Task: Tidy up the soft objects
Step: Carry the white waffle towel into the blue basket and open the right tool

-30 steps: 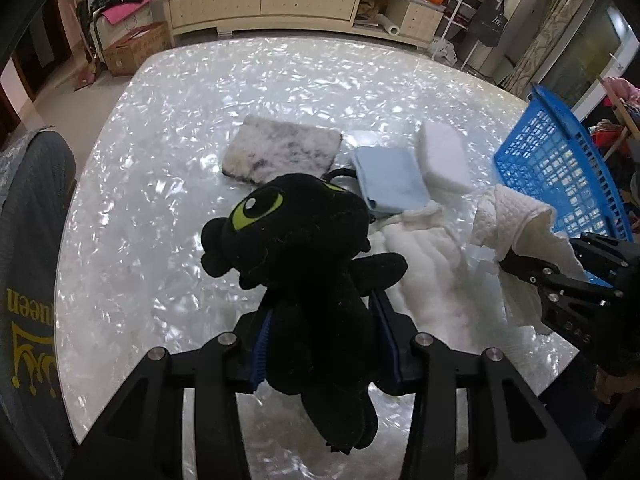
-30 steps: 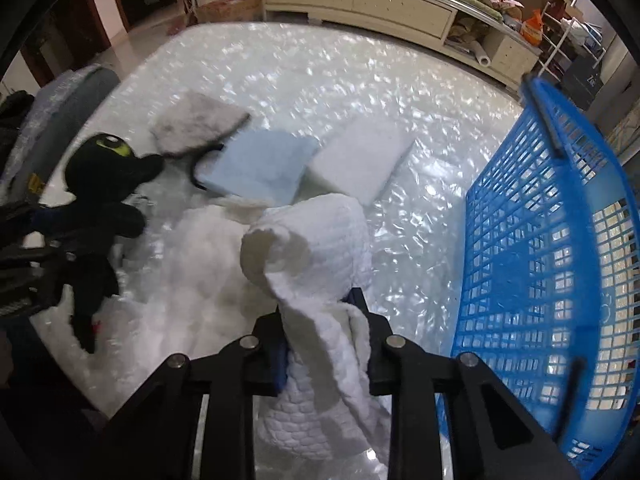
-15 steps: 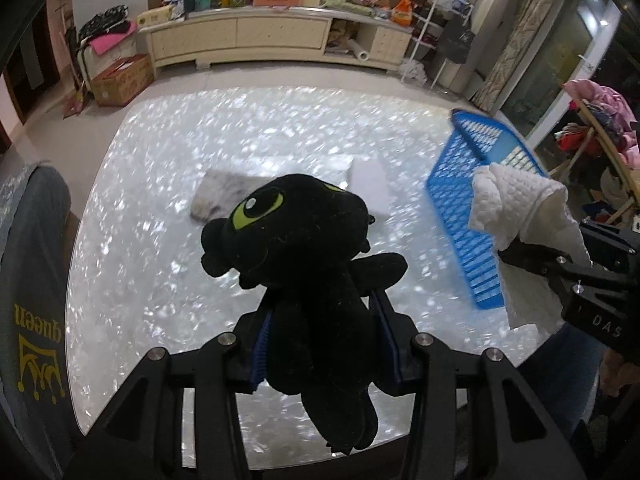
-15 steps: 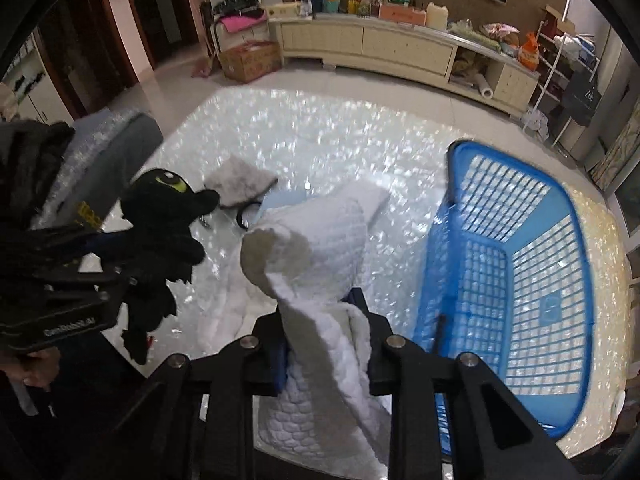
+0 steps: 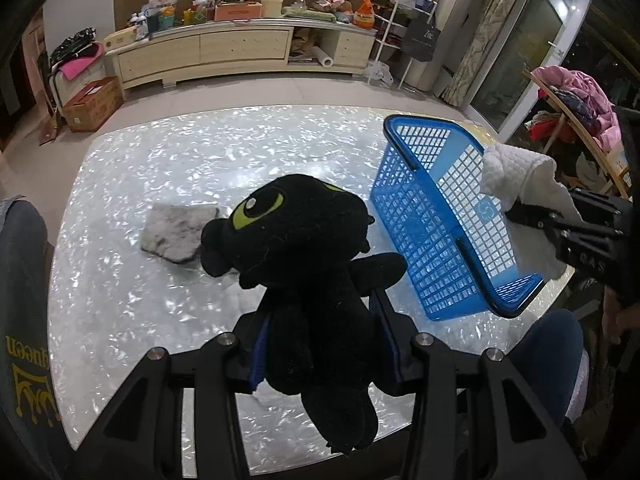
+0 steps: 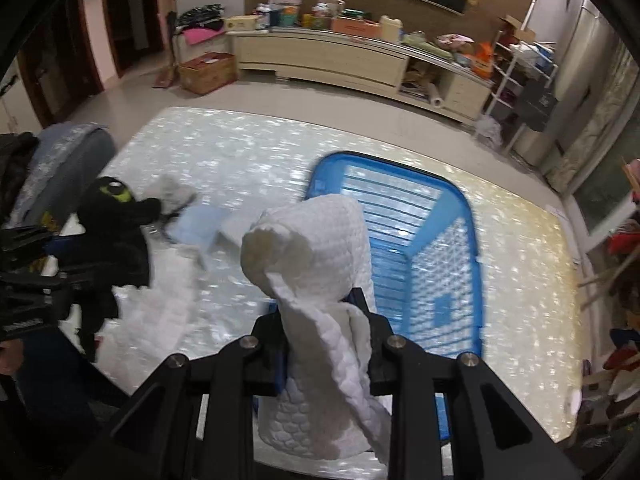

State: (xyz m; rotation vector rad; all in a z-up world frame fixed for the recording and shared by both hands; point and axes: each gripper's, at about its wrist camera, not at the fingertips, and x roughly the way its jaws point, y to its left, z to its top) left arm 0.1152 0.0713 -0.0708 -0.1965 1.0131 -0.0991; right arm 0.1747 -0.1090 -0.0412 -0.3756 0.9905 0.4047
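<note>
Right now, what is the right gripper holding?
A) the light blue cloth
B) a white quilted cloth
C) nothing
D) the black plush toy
B: the right gripper is clamped on a white quilted cloth, held above the blue basket; the left gripper holds the black plush toy.

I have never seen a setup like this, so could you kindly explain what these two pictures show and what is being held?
There is no robot: a person holds a two-finger claw in each hand, and a fisheye camera on each looks forward along its fingers.

The left wrist view shows the left claw shut on a black plush dragon toy with green eyes. The right wrist view shows the right claw shut on a white quilted cloth, hanging above the near end of a blue plastic mesh basket.

The basket stands on a shiny pearl-patterned white table. Also lying there: a grey-white fuzzy pad, a folded light blue cloth and a fluffy white towel.
</note>
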